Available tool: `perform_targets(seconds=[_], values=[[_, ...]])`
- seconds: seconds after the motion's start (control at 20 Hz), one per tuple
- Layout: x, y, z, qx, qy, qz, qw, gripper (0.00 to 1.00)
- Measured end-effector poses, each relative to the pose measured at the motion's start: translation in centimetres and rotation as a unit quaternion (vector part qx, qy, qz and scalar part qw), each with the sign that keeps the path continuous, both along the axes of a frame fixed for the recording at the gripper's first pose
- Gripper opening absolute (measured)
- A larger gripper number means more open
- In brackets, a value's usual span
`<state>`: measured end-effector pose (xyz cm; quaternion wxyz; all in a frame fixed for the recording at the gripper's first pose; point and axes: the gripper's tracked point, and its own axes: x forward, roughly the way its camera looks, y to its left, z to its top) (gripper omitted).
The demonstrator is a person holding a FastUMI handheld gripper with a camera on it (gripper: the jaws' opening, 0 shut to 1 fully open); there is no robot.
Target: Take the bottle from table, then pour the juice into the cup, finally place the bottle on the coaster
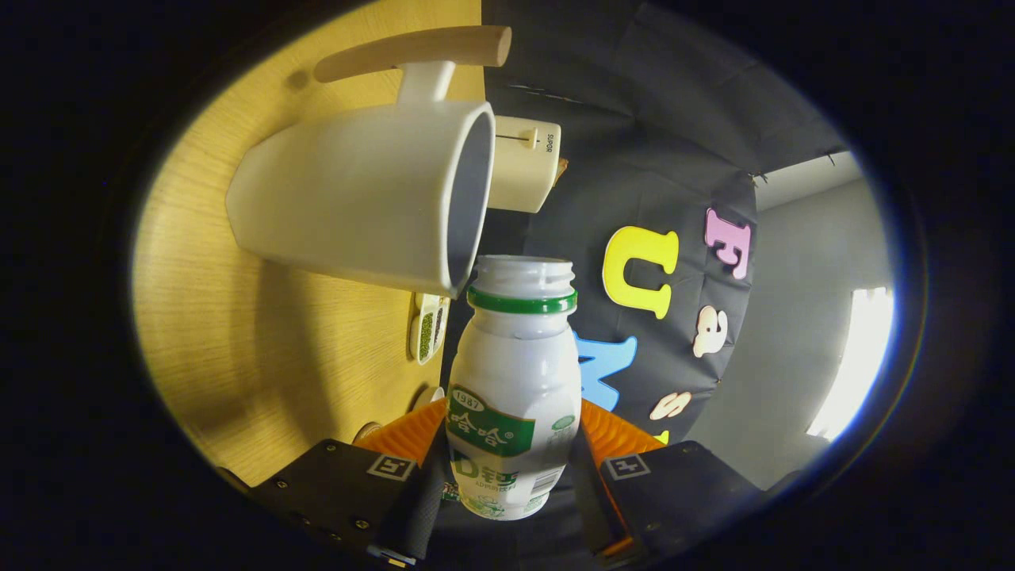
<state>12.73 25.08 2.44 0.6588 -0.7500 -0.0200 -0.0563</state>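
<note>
My gripper (511, 476) is shut on a white plastic bottle (514, 373) with a green neck ring and green label; its cap is off and both fingers press its lower body. The view is rolled far over, so the bottle is tipped on its side. Its open mouth sits right at the rim of a white cup (373, 202) with a wooden handle (412, 51), which stands on the wooden table (206, 317). I see no liquid flowing.
Behind the cup stands a cream appliance (525, 162) with a slider. A small white dish of dark green bits (428, 329) lies on the table beyond the bottle. The booth's cloth wall and a bright window lie past the table.
</note>
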Motion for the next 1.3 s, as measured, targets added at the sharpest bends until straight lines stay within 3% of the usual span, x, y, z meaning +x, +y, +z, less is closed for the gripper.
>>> perform_targets(seconds=[1.3], values=[[-0.29, 0.01, 0.79, -0.054, 0.003, -0.015, 0.998, 0.71]])
